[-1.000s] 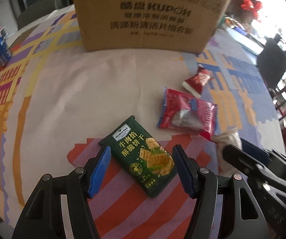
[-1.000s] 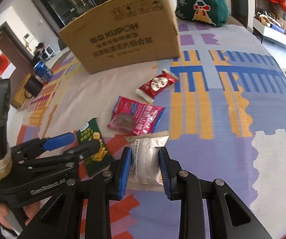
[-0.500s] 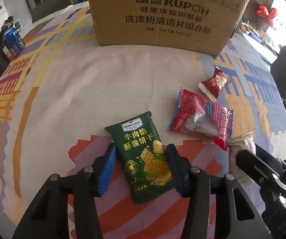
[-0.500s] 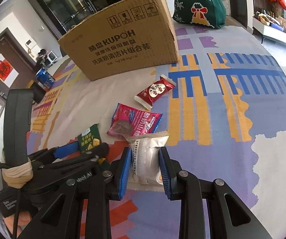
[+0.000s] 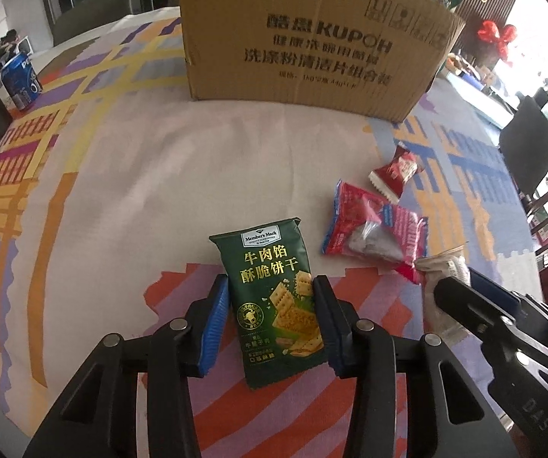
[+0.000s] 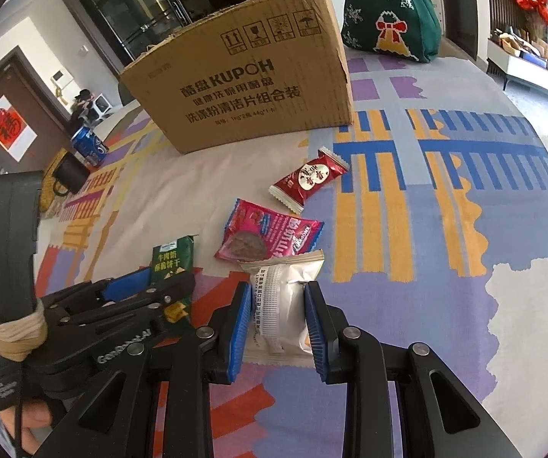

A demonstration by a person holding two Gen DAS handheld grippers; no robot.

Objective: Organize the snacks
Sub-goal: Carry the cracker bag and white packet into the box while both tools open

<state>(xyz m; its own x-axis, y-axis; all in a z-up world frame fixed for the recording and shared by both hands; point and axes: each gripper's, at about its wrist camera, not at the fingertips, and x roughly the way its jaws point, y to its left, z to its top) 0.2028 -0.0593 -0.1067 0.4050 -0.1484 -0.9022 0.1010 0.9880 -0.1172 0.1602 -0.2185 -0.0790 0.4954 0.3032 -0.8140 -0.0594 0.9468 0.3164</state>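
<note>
Closing our left tool point(image 5: 272, 318) around the green cracker packet point(image 5: 276, 301) on the surface point(image 5: 159, 175), we grip the silver packet point(image 6: 279, 305) in our right tool point(image 6: 276, 322); its lower edge is hidden.

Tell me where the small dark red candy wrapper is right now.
The dark red candy wrapper lies on the tablecloth between the cardboard box and the pink snack packet, untouched by either gripper.
</note>
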